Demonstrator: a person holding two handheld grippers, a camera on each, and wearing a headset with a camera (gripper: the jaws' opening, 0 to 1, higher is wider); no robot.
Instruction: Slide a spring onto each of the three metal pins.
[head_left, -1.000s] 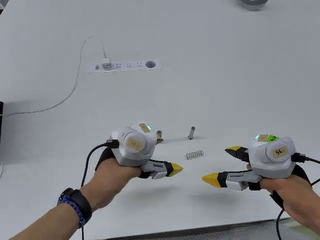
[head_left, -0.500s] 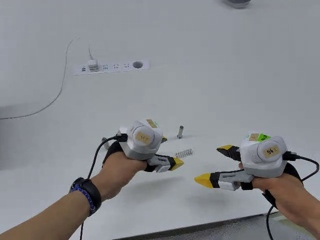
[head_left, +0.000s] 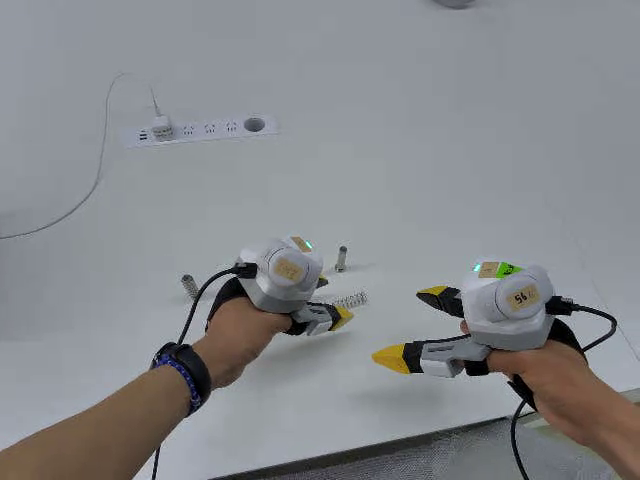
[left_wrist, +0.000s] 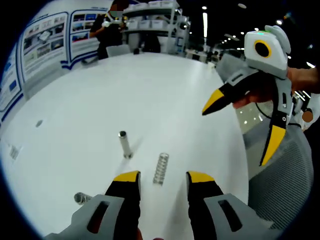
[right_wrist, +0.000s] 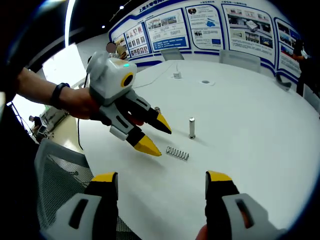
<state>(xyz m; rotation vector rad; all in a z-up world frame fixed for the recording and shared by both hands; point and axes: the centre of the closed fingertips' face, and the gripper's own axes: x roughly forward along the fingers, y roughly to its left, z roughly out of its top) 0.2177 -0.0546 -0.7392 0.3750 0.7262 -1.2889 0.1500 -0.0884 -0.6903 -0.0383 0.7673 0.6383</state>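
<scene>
White table (head_left: 450, 180) carries one spring (head_left: 350, 299), lying flat and loose; its long axis runs left to right, the right end a little farther away; in the left gripper view it points ahead along the jaws, just beyond the gap between their yellow tips; left gripper (left_wrist: 163, 176) hovers just left of the spring, jaws apart with nothing clamped; right gripper (head_left: 410, 325) is to the right and nearer, jaws spread wide and empty; the head view counts two metal pins, both upright with the long axis vertical: right pin (head_left: 341, 259) just beyond the spring, left pin (head_left: 188, 286) well to the left, past the left hand; the left gripper view shows a close pin (left_wrist: 82, 198) beside its left jaw, and I cannot tell whether that is a third; one power strip (head_left: 200, 130) lies at the far left
</scene>
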